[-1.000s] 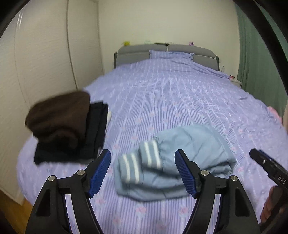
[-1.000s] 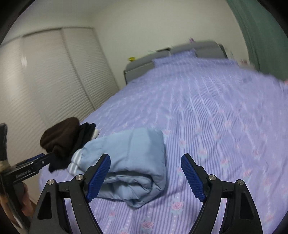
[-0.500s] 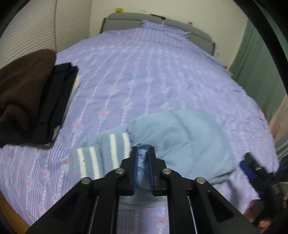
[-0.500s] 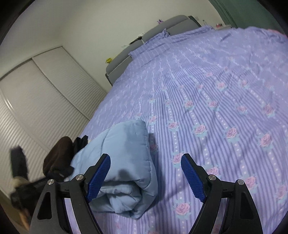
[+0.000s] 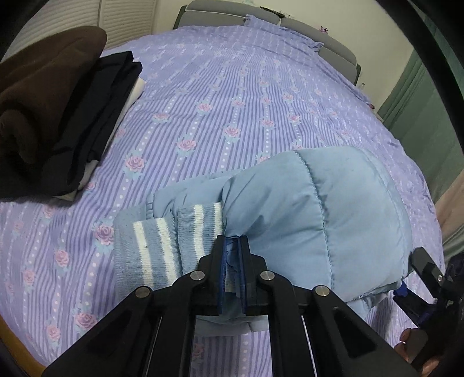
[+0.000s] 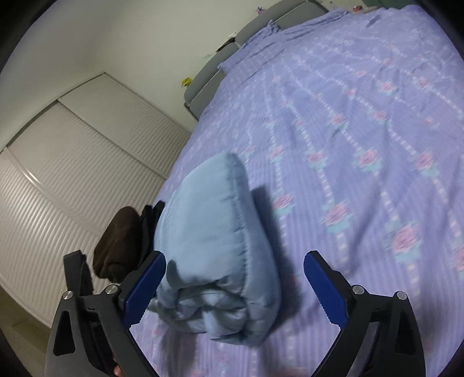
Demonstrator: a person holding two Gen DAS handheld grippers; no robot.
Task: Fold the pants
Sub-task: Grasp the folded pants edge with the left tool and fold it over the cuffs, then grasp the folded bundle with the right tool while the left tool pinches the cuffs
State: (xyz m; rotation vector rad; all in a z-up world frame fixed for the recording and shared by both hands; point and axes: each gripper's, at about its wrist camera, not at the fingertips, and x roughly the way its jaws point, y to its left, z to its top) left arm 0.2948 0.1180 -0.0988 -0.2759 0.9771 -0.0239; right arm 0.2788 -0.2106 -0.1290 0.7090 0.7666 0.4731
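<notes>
Light blue padded pants [image 5: 313,214] lie folded into a bundle near the foot of the bed, their striped cuffs [image 5: 162,246] pointing left. My left gripper [image 5: 233,258] is shut on a fold of the pants beside the cuffs. In the right wrist view the same pants [image 6: 214,255] show as a thick bundle, its rolled end partly between the blue pads. My right gripper [image 6: 232,287] has its jaws opening wide, and the pads do not press on the cloth. The right gripper [image 5: 420,278] also shows at the right edge of the left wrist view.
A pile of folded clothes, brown [image 5: 37,95] on top of black [image 5: 95,110], sits at the bed's left edge. The purple flowered bedspread [image 5: 246,95] stretches to the grey headboard [image 5: 232,14]. White slatted closet doors [image 6: 75,174] stand left of the bed.
My left gripper came down onto the pants and shut on a fold by the cuffs. My right gripper rolled, sank closer to the bundle's right end and spread wider.
</notes>
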